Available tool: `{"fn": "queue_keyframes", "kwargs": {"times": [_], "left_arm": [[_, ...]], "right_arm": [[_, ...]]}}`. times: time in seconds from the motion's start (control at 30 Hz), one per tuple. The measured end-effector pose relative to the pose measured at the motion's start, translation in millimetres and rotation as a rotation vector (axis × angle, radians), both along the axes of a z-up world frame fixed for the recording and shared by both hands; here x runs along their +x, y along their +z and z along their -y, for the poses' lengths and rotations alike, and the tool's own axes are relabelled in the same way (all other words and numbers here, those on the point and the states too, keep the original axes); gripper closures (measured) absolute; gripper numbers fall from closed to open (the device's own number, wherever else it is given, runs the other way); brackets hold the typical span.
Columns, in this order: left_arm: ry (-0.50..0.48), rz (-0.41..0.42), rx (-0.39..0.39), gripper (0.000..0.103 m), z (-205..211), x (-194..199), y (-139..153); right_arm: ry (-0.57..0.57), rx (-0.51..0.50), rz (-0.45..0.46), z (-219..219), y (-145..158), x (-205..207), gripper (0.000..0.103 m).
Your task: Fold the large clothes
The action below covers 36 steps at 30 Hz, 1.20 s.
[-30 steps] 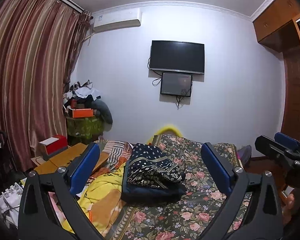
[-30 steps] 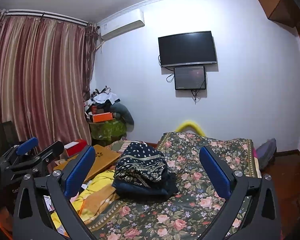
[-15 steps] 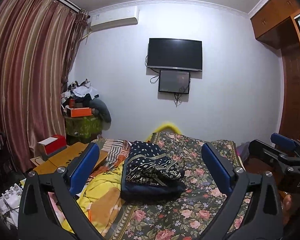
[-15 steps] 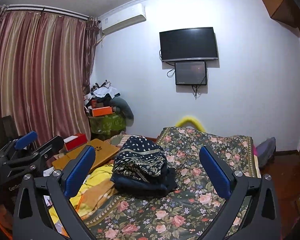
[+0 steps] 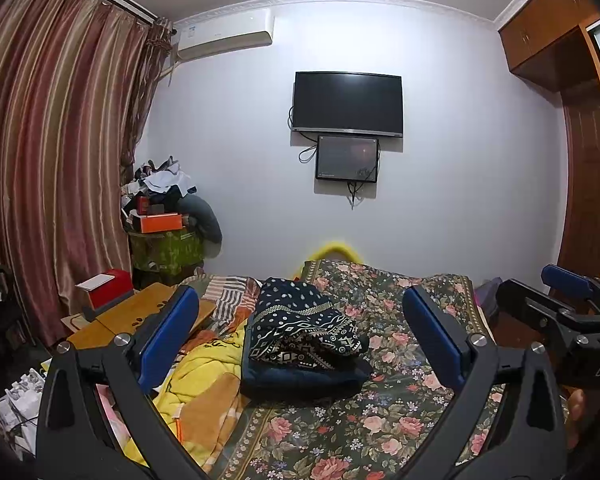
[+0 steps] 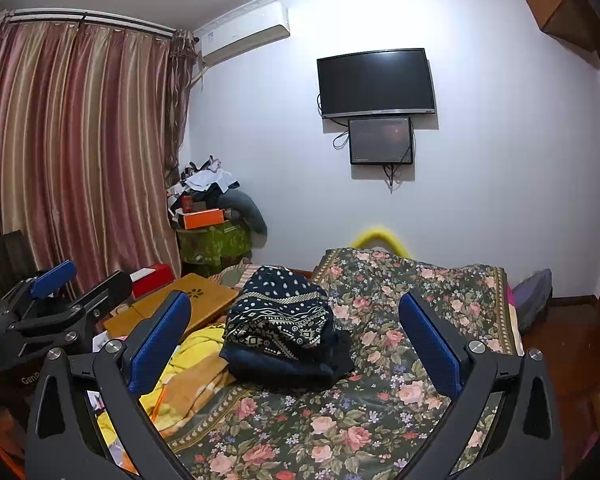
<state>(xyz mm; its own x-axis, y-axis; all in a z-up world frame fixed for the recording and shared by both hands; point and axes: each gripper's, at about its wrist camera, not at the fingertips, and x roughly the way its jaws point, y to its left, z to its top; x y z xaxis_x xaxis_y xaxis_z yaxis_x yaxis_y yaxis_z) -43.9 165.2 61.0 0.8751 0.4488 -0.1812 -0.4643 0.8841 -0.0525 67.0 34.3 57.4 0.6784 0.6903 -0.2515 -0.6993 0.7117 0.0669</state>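
At frame centre on the floral bed (image 5: 400, 432), the folded patterned garment (image 5: 300, 328) lies ahead of both grippers, well apart; left gripper (image 5: 300, 332) and right gripper (image 6: 296, 328) hang with jaws spread wide, empty, neither clearly nearer.

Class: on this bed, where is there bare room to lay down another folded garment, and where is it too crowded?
Free: the floral bedspread right of the folded patterned stack, up to the bed's right edge, and the strip in front of the stack. Crowded: the left side, where the yellow blanket and wooden lap desk sit.
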Motion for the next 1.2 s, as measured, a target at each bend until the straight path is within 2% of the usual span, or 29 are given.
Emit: {"fn": "queue_keyframes", "kwargs": {"times": [0.8, 1.2], "left_arm": [[-0.011, -0.007, -0.009, 0.001, -0.4, 2.4, -3.9], [-0.047, -0.016, -0.036, 0.001, -5.7, 4.4, -7.0]], "right_arm": [[0.002, -0.007, -0.018, 0.8, 1.7, -2.9, 0.000], [0.002, -0.009, -0.020, 0.7, 1.6, -1.3, 0.000]]}}
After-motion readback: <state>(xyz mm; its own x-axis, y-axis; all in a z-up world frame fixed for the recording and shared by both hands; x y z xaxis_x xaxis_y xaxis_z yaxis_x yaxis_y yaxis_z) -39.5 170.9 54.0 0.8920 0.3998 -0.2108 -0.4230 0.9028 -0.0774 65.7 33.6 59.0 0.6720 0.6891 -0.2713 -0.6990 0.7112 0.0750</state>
